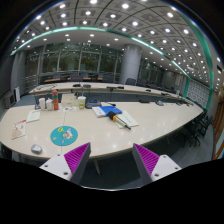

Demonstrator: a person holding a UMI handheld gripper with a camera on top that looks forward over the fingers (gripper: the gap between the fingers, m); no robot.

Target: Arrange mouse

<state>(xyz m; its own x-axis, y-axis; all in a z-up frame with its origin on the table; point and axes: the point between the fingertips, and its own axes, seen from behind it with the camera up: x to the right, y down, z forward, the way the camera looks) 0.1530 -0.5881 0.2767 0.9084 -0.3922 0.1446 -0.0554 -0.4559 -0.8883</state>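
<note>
My gripper (112,158) is open and empty, its two purple pads (78,156) wide apart. It is held off the near edge of a long curved pale table (150,125), above the floor. A small grey mouse (37,149) lies on the table near its edge, to the left of my fingers. A round teal mat (64,135) lies just beyond the mouse, ahead and left of my left finger.
Blue and white papers or books (112,113) lie mid-table. Bottles and small red and orange items (50,103) stand at the far left. A second long desk (100,90) runs behind. Chairs (200,125) stand at the right end.
</note>
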